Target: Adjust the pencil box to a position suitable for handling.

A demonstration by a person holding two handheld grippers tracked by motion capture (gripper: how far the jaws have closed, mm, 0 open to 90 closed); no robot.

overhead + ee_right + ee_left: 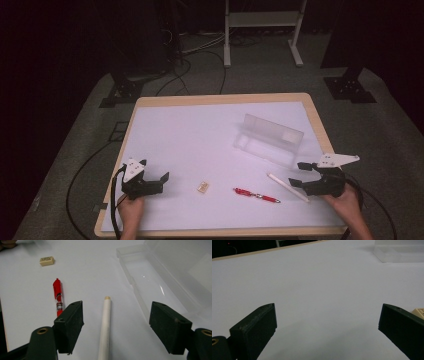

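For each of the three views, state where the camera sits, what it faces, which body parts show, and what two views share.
High view: above the table, looking forward and down; both hands, left gripper, right gripper.
Left gripper view: on the left gripper, facing bare table; open fingers.
Right gripper view: on the right gripper, facing white pen, box; open fingers.
Shared by high and right gripper views: red pen, eraser.

Eraser [203, 186] beside red pen [256, 195].
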